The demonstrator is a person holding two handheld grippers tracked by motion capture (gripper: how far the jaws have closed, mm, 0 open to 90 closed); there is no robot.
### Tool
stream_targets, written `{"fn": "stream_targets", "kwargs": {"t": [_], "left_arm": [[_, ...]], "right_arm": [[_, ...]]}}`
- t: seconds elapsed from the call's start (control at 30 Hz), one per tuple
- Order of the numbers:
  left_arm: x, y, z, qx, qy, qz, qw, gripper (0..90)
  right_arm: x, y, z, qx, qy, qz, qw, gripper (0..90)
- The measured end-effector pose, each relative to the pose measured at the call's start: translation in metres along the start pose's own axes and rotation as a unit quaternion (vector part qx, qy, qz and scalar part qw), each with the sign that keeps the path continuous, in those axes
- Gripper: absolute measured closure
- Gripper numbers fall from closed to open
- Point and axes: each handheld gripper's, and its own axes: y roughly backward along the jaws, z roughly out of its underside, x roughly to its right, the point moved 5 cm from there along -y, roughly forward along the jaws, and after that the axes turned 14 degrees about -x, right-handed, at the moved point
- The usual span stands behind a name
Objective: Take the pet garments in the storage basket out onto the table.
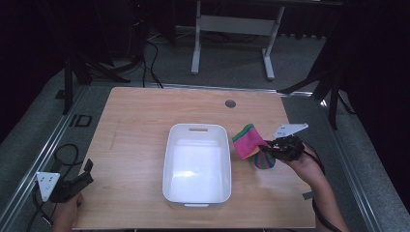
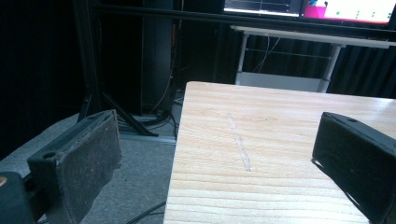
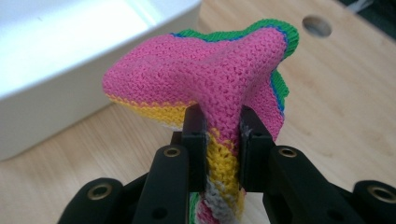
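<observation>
Knitted cloth (image 3: pixel 219 84) partly hidden, pinched tight in right gripper (image 3: pixel 223 140), lifted just right of white bin (image 1: pixel 197 164). Left gripper (image 1: pixel 77 182) low at wooden table (image 1: pixel 140 121) near corner, jaws wide apart, holding nothing.

Striped knitted sock (image 3: pixel 219 79) pinched upright beside the white bin (image 1: pixel 197 164).

Left gripper (image 1: pixel 72 185): black body, grey three-cornered plate with small holes, black cable looping behind; jaws flat, dark, rough-faced pads. Right gripper (image 3: pixel 223 140): black, same grey plate, round brass-ringed screw holes on jaw arms, black cable along the forearm. Forearms without sleeves.
</observation>
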Motion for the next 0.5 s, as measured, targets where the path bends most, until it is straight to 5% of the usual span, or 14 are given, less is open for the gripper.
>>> {"fn": "stream_targets", "kwargs": {"t": [0.5], "left_arm": [[0.0,0.0,0.0,0.0,-0.001,0.0,1.0,1.8]], "right_arm": [[-0.001,-0.062,0.02,-0.021,-0.039,-0.028,0.9986,76.0]]}}
